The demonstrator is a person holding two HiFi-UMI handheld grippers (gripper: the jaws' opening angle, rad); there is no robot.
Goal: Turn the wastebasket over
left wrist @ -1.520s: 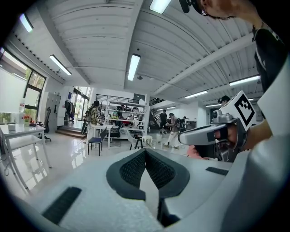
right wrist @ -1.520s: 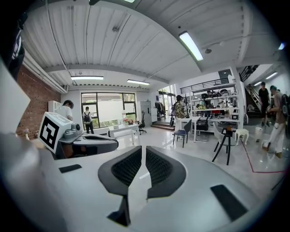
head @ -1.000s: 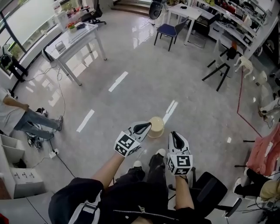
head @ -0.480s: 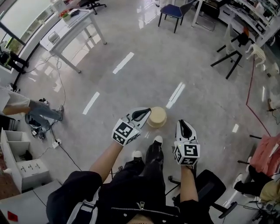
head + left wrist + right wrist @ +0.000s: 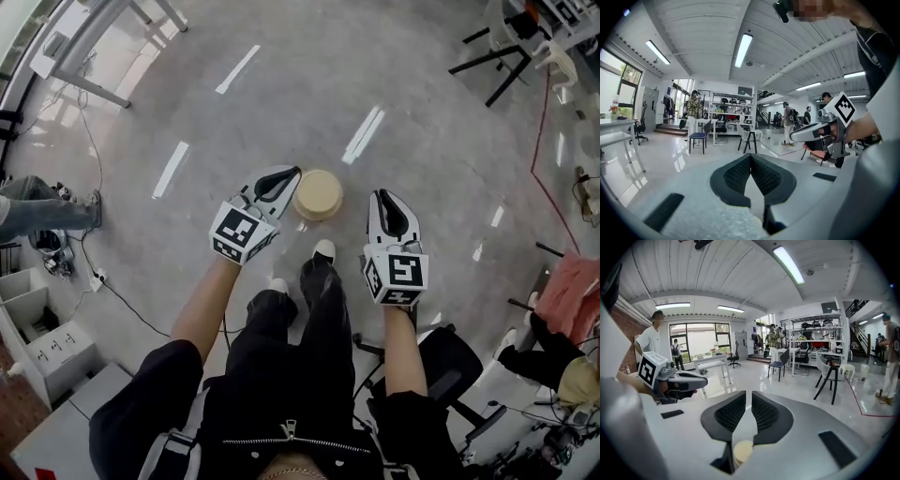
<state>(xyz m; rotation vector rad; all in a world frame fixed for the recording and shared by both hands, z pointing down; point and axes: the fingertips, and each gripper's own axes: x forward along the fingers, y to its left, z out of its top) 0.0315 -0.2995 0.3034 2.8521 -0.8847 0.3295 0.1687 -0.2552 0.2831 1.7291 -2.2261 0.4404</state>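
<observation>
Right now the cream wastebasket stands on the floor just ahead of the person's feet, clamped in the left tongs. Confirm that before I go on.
Wrong on the grip. The left gripper view shows the left tongs shut with nothing between them. The rest holds: in the head view the cream wastebasket stands on the floor just ahead of the person's feet.
</observation>
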